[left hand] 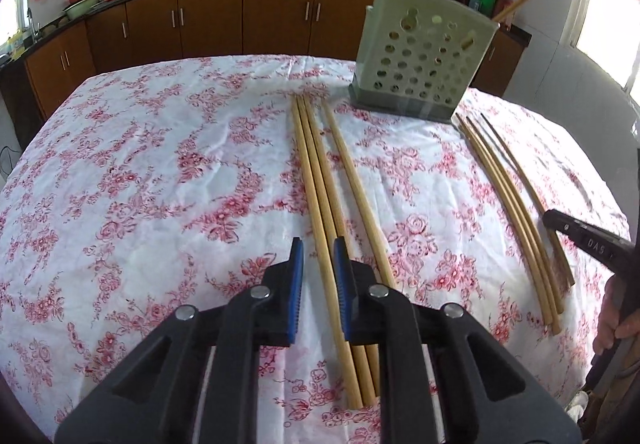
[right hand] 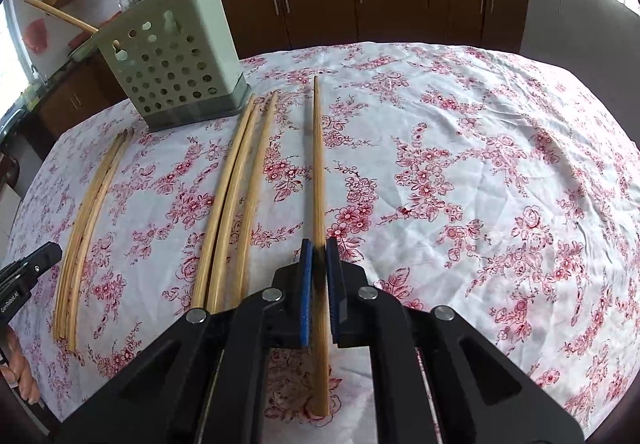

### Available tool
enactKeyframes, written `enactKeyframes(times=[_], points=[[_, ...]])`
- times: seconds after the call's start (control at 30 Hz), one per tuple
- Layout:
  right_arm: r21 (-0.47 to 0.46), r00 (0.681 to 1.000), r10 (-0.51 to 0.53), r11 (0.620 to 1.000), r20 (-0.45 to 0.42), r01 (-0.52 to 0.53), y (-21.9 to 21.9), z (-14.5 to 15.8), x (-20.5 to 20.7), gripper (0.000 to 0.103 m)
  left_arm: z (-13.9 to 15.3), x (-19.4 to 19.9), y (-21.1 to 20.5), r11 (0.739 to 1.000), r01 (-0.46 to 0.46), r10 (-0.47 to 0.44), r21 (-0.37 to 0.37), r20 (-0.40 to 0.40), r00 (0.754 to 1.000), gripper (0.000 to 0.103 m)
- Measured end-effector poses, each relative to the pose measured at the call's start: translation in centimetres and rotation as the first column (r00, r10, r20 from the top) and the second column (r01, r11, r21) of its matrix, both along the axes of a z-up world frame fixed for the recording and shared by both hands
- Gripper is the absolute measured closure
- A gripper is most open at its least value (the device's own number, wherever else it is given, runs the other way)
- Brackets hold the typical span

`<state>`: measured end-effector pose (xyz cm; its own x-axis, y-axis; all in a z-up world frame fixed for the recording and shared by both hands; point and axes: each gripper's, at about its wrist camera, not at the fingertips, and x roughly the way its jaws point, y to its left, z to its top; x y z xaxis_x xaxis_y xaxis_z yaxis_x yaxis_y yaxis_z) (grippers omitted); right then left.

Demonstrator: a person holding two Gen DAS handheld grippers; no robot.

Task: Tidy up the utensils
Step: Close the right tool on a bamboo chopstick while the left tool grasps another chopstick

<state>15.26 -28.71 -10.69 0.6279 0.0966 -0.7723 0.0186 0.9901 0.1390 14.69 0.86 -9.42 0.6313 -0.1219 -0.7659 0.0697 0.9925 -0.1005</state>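
Note:
A pale green perforated utensil holder (left hand: 420,56) stands at the far side of the table with two chopsticks leaning in it; it also shows in the right wrist view (right hand: 172,56). Three bamboo chopsticks (left hand: 324,204) lie in a group under my left gripper (left hand: 318,248), which is open with one chopstick between its pads. A second group of chopsticks (left hand: 512,204) lies to the right. My right gripper (right hand: 319,248) is shut on a single chopstick (right hand: 318,164) that points away across the cloth. The two other groups (right hand: 236,204) (right hand: 88,212) lie to its left.
The table carries a white cloth with red flowers (left hand: 160,164). Brown kitchen cabinets (left hand: 208,20) and a dark counter with woks run behind it. The other gripper shows at the right edge (left hand: 588,240) and at the left edge (right hand: 24,276).

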Motion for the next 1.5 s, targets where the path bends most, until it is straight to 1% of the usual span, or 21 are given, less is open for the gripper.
enactKeyframes(times=[0.2, 0.27, 0.3, 0.43, 0.47, 0.53, 0.63, 0.73, 0.83, 0.87, 1.0, 1.3, 1.5], points=[[-0.004, 1.000, -0.001, 1.000, -0.004, 0.001, 0.0, 0.0, 0.0, 0.095, -0.4, 0.0, -0.2, 1.000, 0.000, 0.000, 0.022, -0.005, 1.000, 0.086], [-0.012, 1.000, 0.001, 1.000, -0.007, -0.001, 0.0, 0.0, -0.2, 0.095, -0.5, 0.1, -0.2, 0.999, 0.002, -0.002, 0.032, -0.006, 1.000, 0.086], [-0.019, 1.000, 0.003, 1.000, -0.008, -0.003, 0.1, 0.0, -0.3, 0.095, -0.7, 0.2, -0.3, 0.999, -0.003, 0.004, 0.046, -0.019, 1.000, 0.087], [-0.018, 1.000, 0.009, 1.000, -0.011, -0.010, 0.1, 0.0, -0.8, 0.095, -0.9, 0.1, -0.4, 0.998, -0.005, 0.006, 0.069, -0.014, 1.000, 0.087], [-0.015, 1.000, 0.012, 1.000, -0.011, -0.012, 0.1, 0.0, -0.9, 0.095, -0.9, 0.1, -0.4, 0.998, -0.005, 0.006, 0.065, -0.015, 1.000, 0.087], [-0.022, 1.000, 0.018, 1.000, -0.007, -0.018, 0.3, 0.0, -1.0, 0.095, -0.9, 0.3, -0.2, 0.997, -0.011, 0.012, 0.071, -0.014, 1.000, 0.093], [-0.019, 1.000, 0.015, 1.000, -0.009, -0.016, 0.3, 0.0, -0.6, 0.095, -0.9, 1.5, 0.7, 0.996, -0.034, 0.035, 0.081, -0.019, 0.999, 0.094], [-0.038, 1.000, -0.029, 0.999, 0.011, 0.030, -0.5, 0.0, 0.3, 0.095, -0.9, 2.9, 2.4, 0.992, -0.074, 0.075, 0.106, -0.012, 0.997, 0.094], [-0.080, 0.998, -0.062, 0.995, 0.033, 0.065, -1.4, -0.1, 1.2, 0.095, -0.8, 4.1, 4.4, 0.989, -0.109, 0.110, 0.097, -0.011, 0.994, 0.094], [-0.092, 0.997, -0.068, 0.993, 0.032, 0.071, -1.6, -0.2, 1.5, 0.095, -0.8, 4.4, 4.9, 0.988, -0.117, 0.119, 0.096, -0.011, 0.993, 0.092], [-0.085, 0.997, -0.072, 0.993, 0.042, 0.076, -2.1, -0.4, 1.6, 0.094, -0.8, 4.7, 6.6, 0.991, -0.130, 0.131, 0.035, -0.014, 0.991, 0.091], [-0.086, 0.997, -0.072, 0.993, 0.042, 0.075, -2.1, -0.4, 1.6, 0.094, -0.6, 4.9, 7.0, 0.991, -0.134, 0.133, -0.024, -0.018, 0.991, 0.091], [-0.085, 0.997, -0.072, 0.994, 0.042, 0.075, -2.0, -0.4, 1.6, 0.094, -0.6, 4.9, 7.0, 0.991, -0.134, 0.133, -0.012, -0.017, 0.991, 0.091]])
